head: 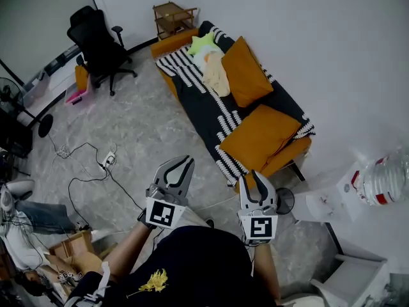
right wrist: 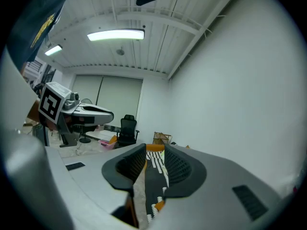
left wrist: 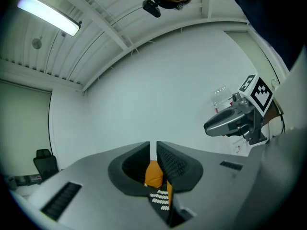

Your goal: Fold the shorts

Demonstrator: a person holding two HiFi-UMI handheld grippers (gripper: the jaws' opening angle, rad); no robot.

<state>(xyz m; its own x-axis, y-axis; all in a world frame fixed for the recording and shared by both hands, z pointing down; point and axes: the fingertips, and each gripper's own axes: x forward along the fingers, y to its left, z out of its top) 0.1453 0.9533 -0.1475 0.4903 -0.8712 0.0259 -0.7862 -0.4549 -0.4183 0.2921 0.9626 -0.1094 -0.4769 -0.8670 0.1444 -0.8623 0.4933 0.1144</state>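
A pale yellow garment [head: 218, 75] lies crumpled on the dark striped sofa [head: 203, 107], between a green star cushion [head: 203, 43] and an orange cushion [head: 244, 72]. Both grippers hang in the air over the floor, well short of the sofa. The left gripper [head: 181, 163] [left wrist: 153, 143] points toward the sofa, its jaws parted by a narrow slit with nothing between them. To its right, the right gripper [head: 255, 174] [right wrist: 155, 147] has its jaws a little wider apart, also with nothing in them. Each gripper shows in the other's view, the right one [left wrist: 213, 126] and the left one [right wrist: 109, 114].
A black office chair [head: 96, 40] and a small wooden table [head: 174, 16] stand at the far end. Cables and a power strip [head: 107, 160] lie on the floor at left. A water bottle [head: 383, 178] is at right, a small fan [head: 285, 201] by the sofa's near end.
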